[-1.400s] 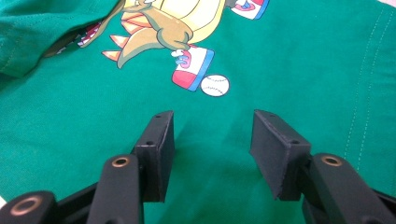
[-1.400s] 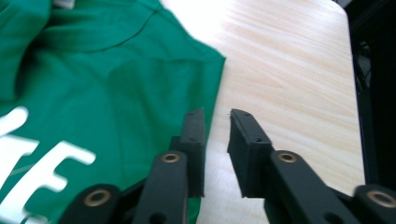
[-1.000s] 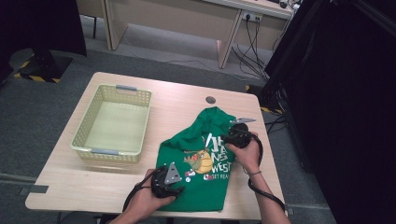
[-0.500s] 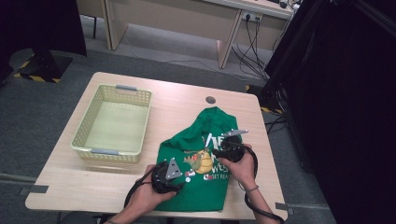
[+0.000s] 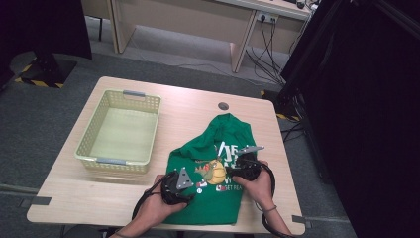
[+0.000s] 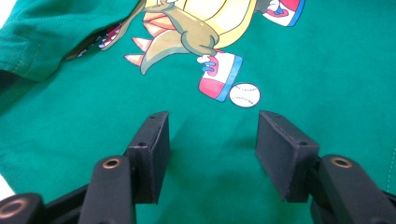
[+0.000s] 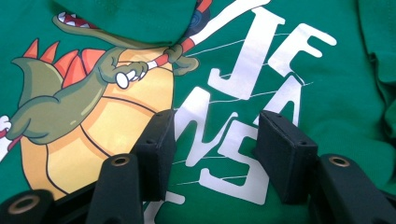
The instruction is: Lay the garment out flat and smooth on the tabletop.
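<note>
Green: 1 shirt (image 5: 213,168), 2 open grippers, left gripper (image 6: 211,154), right gripper (image 7: 215,149); 1 basket (image 5: 119,130).

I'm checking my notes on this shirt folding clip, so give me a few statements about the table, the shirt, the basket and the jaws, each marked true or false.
1. The green shirt lies on the table. True.
2. The basket holds a folded shirt. False: the basket has nothing in it.
3. The left gripper has its jaws apart over plain green cloth, near a printed baseball. True.
4. The right gripper is clamped on the basket's handle. False: its jaws stand open over the shirt's white lettering.
5. The basket stands to the right of the shirt in the high view. False: it stands to the left.
</note>
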### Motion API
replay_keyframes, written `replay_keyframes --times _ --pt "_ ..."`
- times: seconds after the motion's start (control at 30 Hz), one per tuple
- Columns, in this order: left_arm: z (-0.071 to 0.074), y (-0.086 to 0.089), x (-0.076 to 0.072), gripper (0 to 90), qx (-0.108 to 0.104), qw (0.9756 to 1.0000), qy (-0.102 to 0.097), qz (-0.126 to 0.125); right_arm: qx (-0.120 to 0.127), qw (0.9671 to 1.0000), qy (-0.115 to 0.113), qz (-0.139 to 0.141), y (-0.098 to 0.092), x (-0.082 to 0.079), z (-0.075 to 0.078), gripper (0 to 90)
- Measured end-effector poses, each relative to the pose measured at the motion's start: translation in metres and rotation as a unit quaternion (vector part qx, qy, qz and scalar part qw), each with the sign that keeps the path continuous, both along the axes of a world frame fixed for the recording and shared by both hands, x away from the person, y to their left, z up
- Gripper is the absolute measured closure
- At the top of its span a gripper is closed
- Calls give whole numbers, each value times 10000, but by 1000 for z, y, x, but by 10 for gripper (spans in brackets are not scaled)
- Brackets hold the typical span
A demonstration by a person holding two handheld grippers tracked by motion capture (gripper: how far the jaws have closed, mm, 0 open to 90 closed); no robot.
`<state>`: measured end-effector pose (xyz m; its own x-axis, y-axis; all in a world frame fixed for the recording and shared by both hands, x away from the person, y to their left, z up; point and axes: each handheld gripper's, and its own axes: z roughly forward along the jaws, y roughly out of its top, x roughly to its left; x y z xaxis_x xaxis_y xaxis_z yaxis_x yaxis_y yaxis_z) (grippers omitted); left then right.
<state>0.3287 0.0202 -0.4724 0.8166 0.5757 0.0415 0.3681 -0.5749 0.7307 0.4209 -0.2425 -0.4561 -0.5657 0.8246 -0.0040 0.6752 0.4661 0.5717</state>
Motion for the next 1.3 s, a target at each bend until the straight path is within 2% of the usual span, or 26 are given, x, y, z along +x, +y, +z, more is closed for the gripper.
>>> replay_keyframes --times 0.1,0.2,0.37,0.47,0.7,0.77,0.83,0.9,0.97,1.0,1.13,1.3 --pt "1 -2 -1 414 -59 10000 -40 -26 32 10000 -52 61 -1 -1 -1 477" --pt "4 -5 -1 398 -104 9999 -85 -37 58 9996 -94 244 -4 -4 -2 483" --pt "8 -8 2 391 -120 9998 -166 -38 4 9980 -5 636 -11 -13 0 486" --pt "10 -11 5 391 -110 9997 -208 -38 -15 9976 48 696 -15 -20 0 486" --pt "14 -15 15 390 -44 9996 -290 -8 -108 9975 290 638 -11 -39 4 465" --pt "14 -16 18 390 1 9995 -307 5 55 9979 317 566 -10 -42 7 449" --pt "14 -16 21 391 18 9995 -310 24 189 9985 152 485 -12 -38 11 426" --pt "15 -17 23 392 9 9995 -319 42 151 9994 -19 318 -13 -31 14 419" --pt "16 -16 24 392 -14 9994 -327 68 211 9995 -40 245 -14 -21 13 419" --pt "17 -15 24 392 0 9994 -341 69 160 9995 -88 245 -13 -17 12 418" --pt "17 -15 25 392 -46 9994 -342 93 -21 9998 13 210 -12 -6 2 425" --pt "17 -16 27 394 19 9993 -371 68 -42 9997 23 221 -13 -15 0 445"
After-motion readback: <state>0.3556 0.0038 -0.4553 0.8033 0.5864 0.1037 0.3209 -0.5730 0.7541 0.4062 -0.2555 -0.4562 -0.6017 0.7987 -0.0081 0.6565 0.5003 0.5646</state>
